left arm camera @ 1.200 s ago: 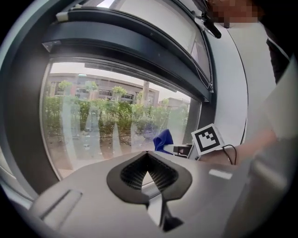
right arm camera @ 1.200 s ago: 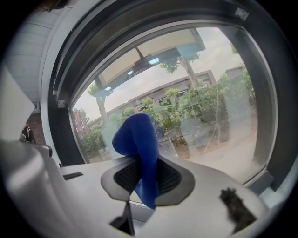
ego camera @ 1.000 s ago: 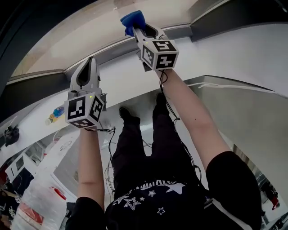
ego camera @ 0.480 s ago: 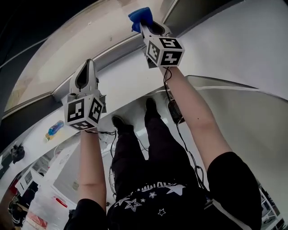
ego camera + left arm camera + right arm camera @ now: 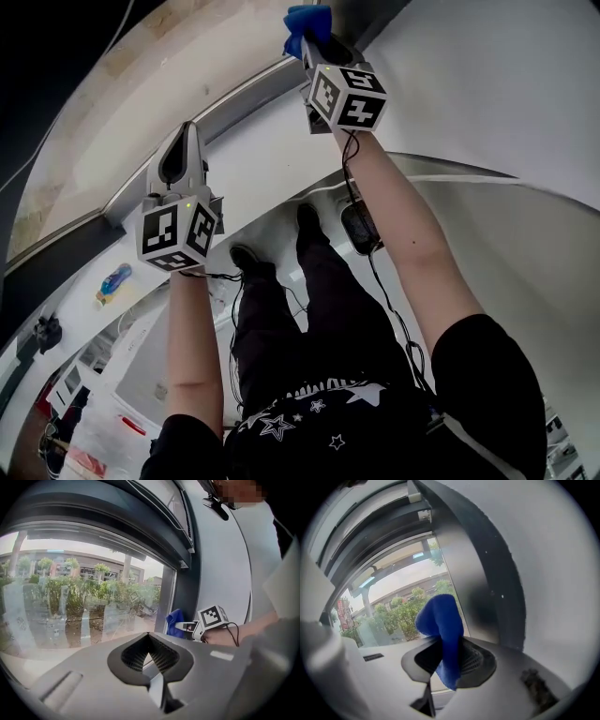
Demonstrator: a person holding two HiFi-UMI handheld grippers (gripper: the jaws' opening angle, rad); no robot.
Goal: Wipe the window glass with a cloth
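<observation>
Right gripper (image 5: 449, 653): clamped on crumpled blue cloth (image 5: 440, 618).
Cloth: held up near clear window glass (image 5: 389, 611), beside dark grey frame post (image 5: 478, 588); contact unclear.
Left gripper (image 5: 149, 639): jaws pressed together, nothing between, apart from cloth.

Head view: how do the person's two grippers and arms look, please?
The left gripper and right gripper are grey and tapering, each with a white cube of black square markers. Thin black cables trail from both. The sleeves are short and black.
</observation>
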